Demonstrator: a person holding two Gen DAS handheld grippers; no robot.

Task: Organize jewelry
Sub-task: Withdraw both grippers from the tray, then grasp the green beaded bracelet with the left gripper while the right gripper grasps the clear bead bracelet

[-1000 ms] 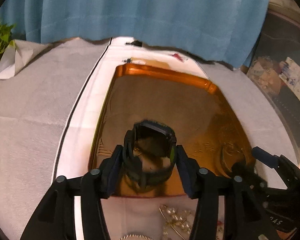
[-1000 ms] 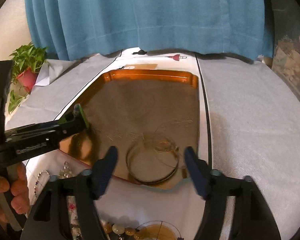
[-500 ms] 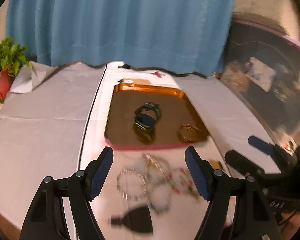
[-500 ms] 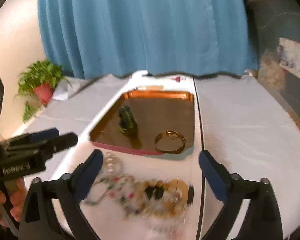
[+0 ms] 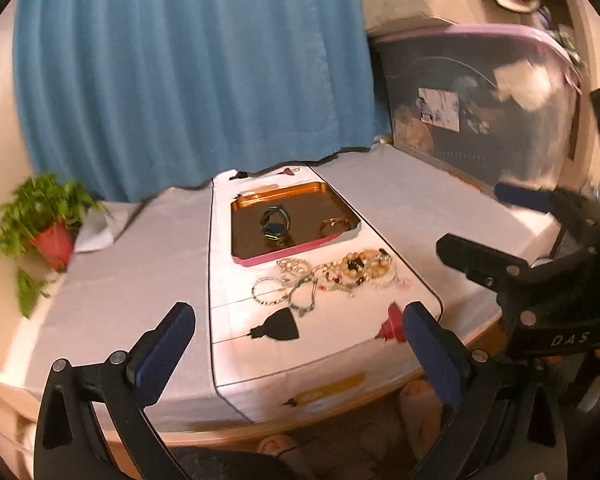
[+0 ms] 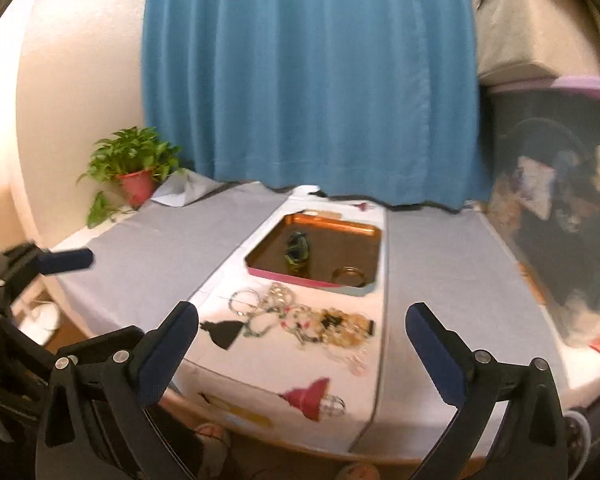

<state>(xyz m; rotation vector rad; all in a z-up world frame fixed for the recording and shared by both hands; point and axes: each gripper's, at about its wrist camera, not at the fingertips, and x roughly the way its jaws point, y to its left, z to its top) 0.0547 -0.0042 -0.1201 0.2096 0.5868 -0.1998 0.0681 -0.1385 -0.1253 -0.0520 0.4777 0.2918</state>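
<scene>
An orange tray [image 5: 256, 200] [image 6: 374, 236] with a pink front rim sits on the white runner. In it lie a dark watch [image 5: 275, 222] [image 6: 297, 248] and a gold bangle [image 5: 334, 225] [image 6: 349, 276]. A pile of loose necklaces and bracelets [image 5: 328, 276] [image 6: 300, 320] lies in front of the tray. My left gripper [image 5: 296, 340] is open and empty, held back over the table's near edge. My right gripper [image 6: 302, 344] is open and empty, also back from the table; it shows at the right of the left wrist view [image 5: 480, 252].
A grey cloth covers the table [image 5: 120, 280] [image 6: 440, 280]. A potted plant [image 5: 48, 224] [image 6: 134, 168] stands at the far left. A blue curtain [image 6: 308, 80] hangs behind. A large plastic storage bin [image 5: 480, 112] [image 6: 560, 220] stands at the right.
The left gripper let go of the watch in the tray. Both grippers pulled far back from the tray, open and empty, to the table's near edge.
</scene>
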